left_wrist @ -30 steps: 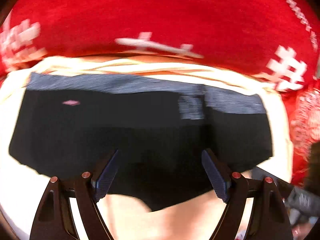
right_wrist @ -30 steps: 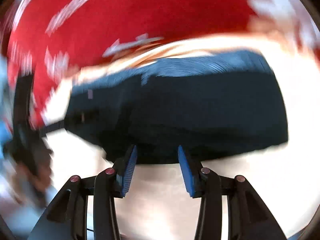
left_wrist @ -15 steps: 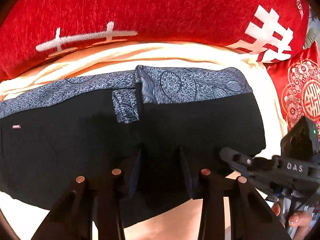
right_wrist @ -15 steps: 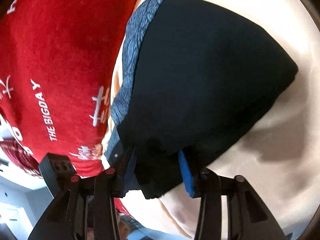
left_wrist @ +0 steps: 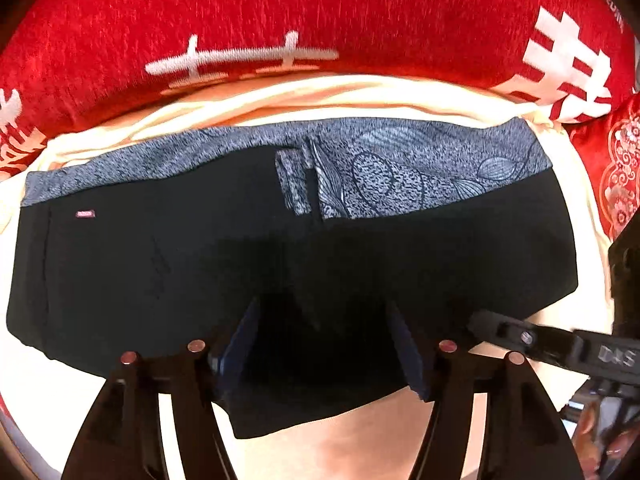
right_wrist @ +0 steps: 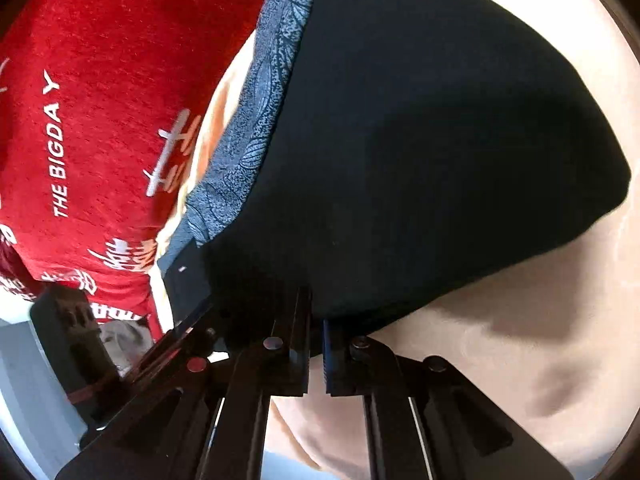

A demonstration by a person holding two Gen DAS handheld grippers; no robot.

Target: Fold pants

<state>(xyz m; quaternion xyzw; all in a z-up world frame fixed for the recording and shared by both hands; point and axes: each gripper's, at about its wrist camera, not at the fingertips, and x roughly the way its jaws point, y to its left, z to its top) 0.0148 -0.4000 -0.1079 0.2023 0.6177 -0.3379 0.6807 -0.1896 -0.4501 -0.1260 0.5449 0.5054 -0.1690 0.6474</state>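
Note:
Black pants with a grey patterned waistband lie folded in a wide band on a cream sheet. My left gripper points down over their near edge. Its jaws are opening, with black cloth lying between and under the fingers and no pad pressing on it. In the right wrist view the pants bulge up as a dark mound. My right gripper is shut on their near edge, with cloth pinched between the pads. The right gripper's finger also shows at the lower right of the left view.
A big red pillow with white characters lies right behind the waistband and also shows as the red pillow on the left. A small red patterned cushion sits at the right. Bare cream sheet lies in front of the pants.
The left jaws narrowed over the black cloth, then spread apart again. The right gripper rolled, dropped to the pants' near edge and closed on the cloth.

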